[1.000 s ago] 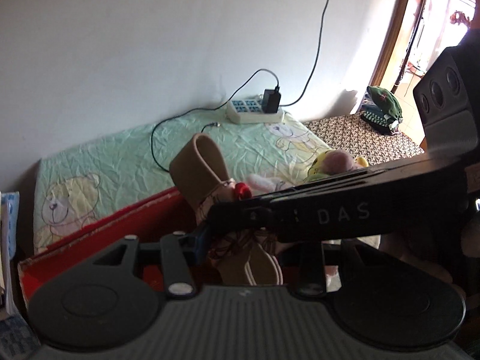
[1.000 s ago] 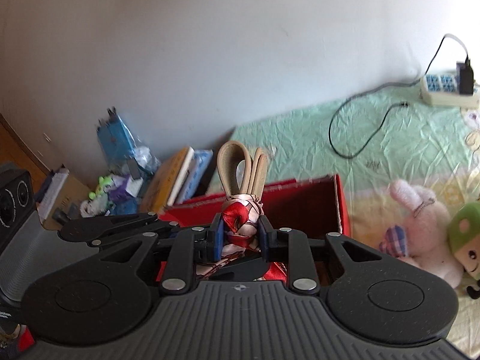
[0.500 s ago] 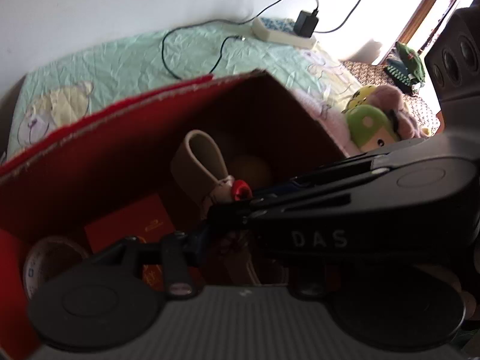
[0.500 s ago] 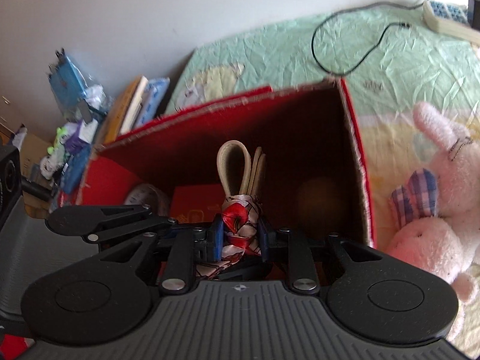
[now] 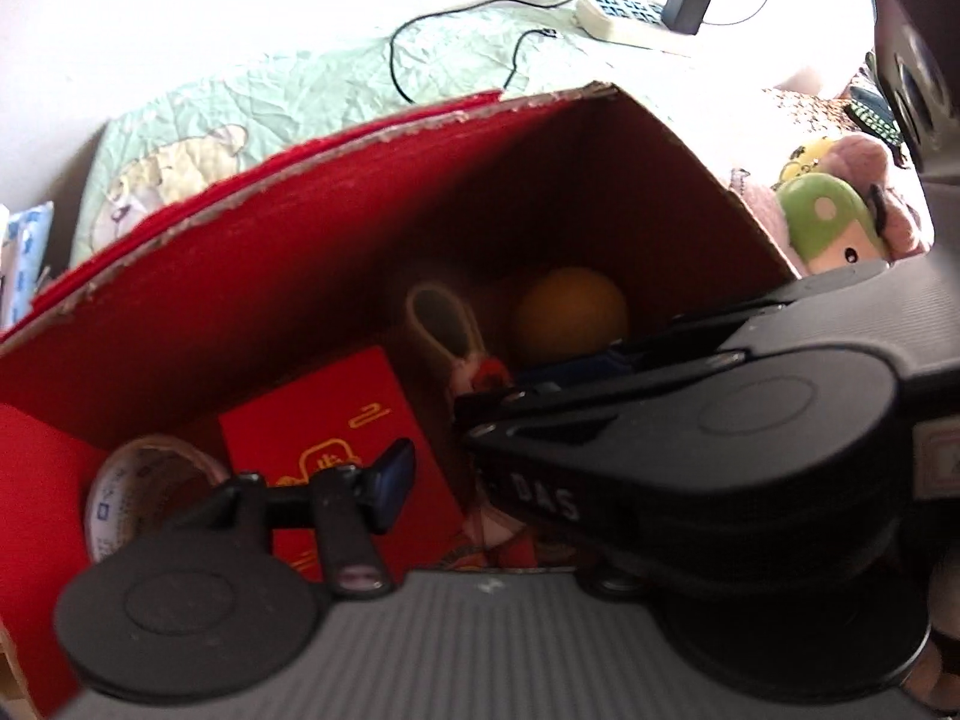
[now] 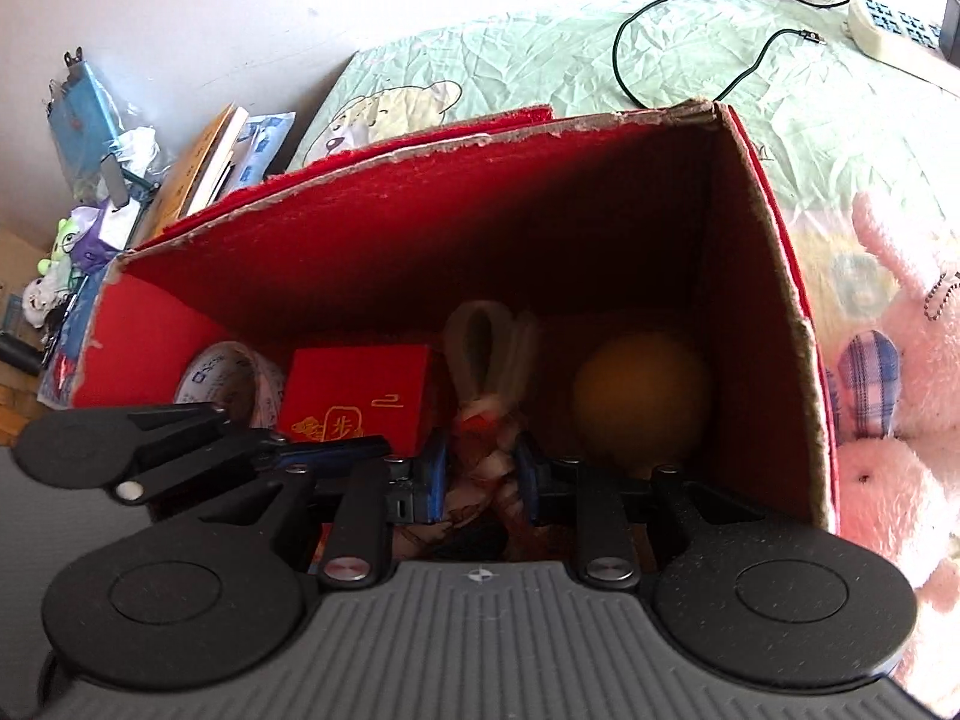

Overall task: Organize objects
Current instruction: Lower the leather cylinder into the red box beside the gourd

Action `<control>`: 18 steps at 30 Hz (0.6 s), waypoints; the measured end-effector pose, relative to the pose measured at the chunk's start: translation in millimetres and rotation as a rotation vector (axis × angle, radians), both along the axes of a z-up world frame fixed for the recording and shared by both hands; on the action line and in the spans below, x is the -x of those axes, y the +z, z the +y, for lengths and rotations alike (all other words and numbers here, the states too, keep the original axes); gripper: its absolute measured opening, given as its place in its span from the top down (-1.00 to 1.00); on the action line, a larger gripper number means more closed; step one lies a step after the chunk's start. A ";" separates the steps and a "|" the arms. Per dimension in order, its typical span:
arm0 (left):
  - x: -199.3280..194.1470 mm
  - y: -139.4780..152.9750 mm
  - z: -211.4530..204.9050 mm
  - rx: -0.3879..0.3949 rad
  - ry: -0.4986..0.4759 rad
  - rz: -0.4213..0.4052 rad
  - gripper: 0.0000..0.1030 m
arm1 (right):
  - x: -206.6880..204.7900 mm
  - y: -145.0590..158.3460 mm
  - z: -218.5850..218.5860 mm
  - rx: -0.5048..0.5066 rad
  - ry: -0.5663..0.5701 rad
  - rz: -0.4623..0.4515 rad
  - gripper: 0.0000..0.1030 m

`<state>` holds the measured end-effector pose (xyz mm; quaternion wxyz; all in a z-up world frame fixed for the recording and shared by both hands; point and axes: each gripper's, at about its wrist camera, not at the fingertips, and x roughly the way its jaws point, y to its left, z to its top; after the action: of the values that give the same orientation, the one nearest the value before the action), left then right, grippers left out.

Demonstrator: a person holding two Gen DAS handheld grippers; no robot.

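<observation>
A red cardboard box (image 6: 420, 222) stands open on the bed. My right gripper (image 6: 480, 468) is shut on a beige strap bundle wrapped in a red-and-white scarf (image 6: 486, 360) and holds it down inside the box. The bundle also shows in the left wrist view (image 5: 447, 336). In the box lie an orange ball (image 6: 642, 402), a red packet with gold print (image 6: 360, 396) and a roll of tape (image 6: 234, 378). My left gripper (image 5: 456, 462) is open beside the bundle; its right finger is hidden behind the right gripper's body.
Pink plush rabbits (image 6: 900, 420) lie right of the box, with a green plush (image 5: 828, 228) beside them. A power strip (image 6: 894, 30) and a black cable (image 6: 690, 54) lie on the green sheet. Books and clutter (image 6: 150, 168) are stacked to the left.
Both grippers have lowered the bundle from above the box rim deep into the box. My left gripper has opened and let go of the bundle.
</observation>
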<state>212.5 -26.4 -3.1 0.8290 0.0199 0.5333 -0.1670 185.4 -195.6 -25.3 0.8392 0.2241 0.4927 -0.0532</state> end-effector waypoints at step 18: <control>7.8 3.4 -1.1 -0.092 0.069 -0.082 -0.21 | 3.0 -0.2 -4.0 -0.006 -0.023 -0.064 0.44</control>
<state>204.7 -27.5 0.3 0.8536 0.0464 0.5064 -0.1129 182.3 -199.5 -25.4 0.8530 0.2342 0.4633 -0.0543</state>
